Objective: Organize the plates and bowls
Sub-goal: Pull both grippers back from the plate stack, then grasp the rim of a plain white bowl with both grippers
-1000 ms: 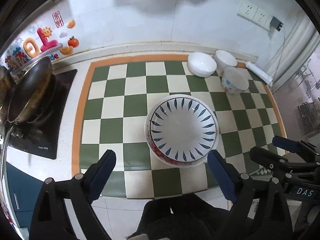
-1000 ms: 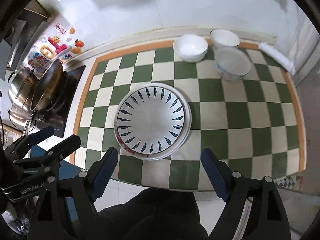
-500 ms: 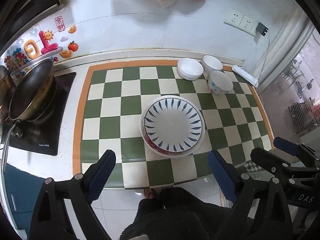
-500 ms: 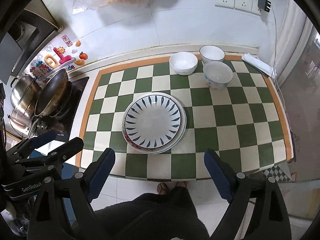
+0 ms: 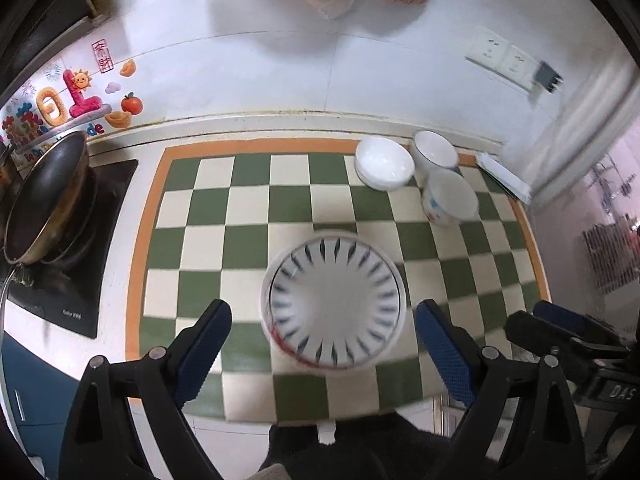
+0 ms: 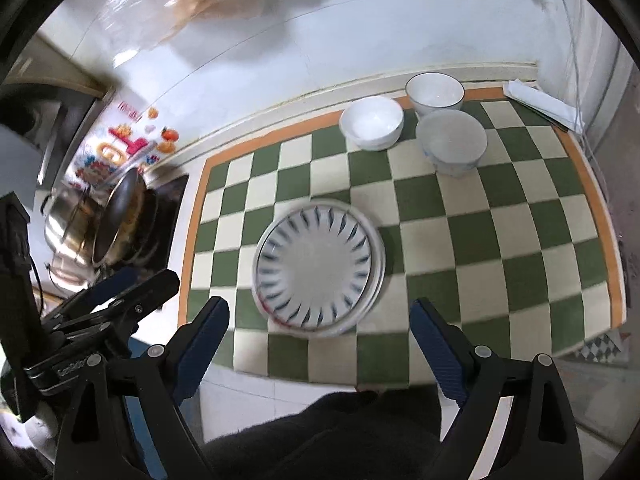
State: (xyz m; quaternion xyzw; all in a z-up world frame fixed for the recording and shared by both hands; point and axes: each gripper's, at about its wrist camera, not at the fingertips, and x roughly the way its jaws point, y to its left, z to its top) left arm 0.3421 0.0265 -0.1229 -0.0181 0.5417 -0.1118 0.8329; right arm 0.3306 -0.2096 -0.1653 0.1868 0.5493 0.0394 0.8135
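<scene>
Plates (image 5: 334,312) stacked near front edge of checked mat (image 5: 248,208). Bowls (image 5: 416,172) at back right corner. Left gripper (image 5: 320,354) and right gripper (image 6: 318,346) both wide open, empty, above front edge.

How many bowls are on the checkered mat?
3, all in the far right corner: a plain white ceramic bowl, a dark-rimmed white bowl behind, and a blue-patterned white bowl nearest. None seems hidden.

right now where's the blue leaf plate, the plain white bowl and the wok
blue leaf plate (image 6: 316,270), right wrist view, on its flat centre
plain white bowl (image 6: 371,122), right wrist view, on its inside
wok (image 5: 44,196), left wrist view, on its dark inside
</scene>
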